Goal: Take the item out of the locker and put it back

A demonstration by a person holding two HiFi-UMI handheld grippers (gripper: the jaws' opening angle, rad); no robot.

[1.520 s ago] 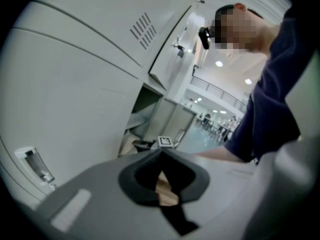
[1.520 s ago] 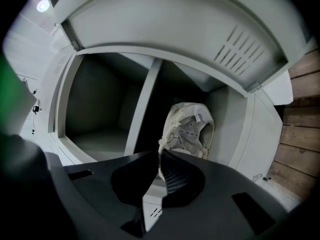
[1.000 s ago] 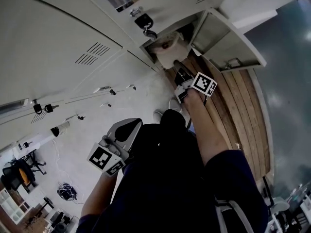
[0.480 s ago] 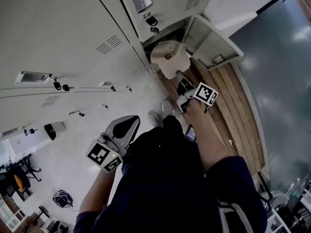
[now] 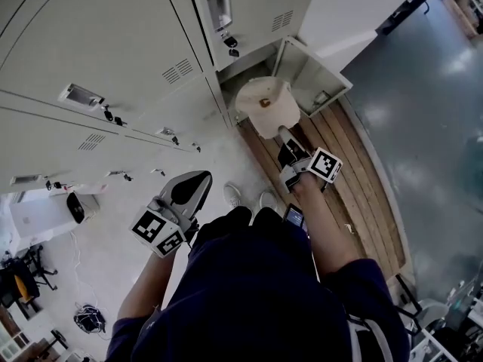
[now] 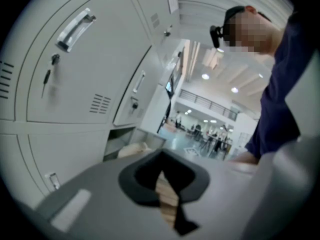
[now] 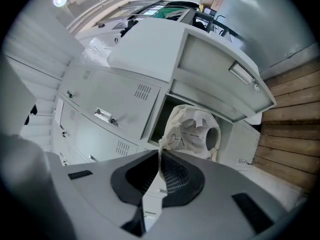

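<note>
Left gripper (image 5: 192, 188), about 8 o'clock of the work: jaws clenched together with nothing between them, only a sliver of plank floor (image 5: 355, 179) visible past them. It hangs idle, well apart from the cream bag (image 5: 266, 105).

The bag is outside the locker, in front of the open compartment (image 7: 161, 118). It hangs at 12 o'clock of the right gripper (image 5: 287, 148), whose jaws are grasping a thin fold of the bag's edge. The open door (image 5: 313, 70) stands at 1 o'clock of the bag.

Judgement: the bag is out, so the return comes next. The pinch is on a thin edge and the bulk hangs free, so the grip should stay firm and the travel slow. Lead the bag's body squarely into the opening, clear of the door edge and the frame. The idle left gripper could steady the underside if the bag swings.

Hard to make out:
- The compartment interior is dark, and its floor and depth are unreadable.
- What the bag holds does not show.
- How deep the fold sits in the jaws is unclear.
- The person's body blocks the floor directly below.
</note>
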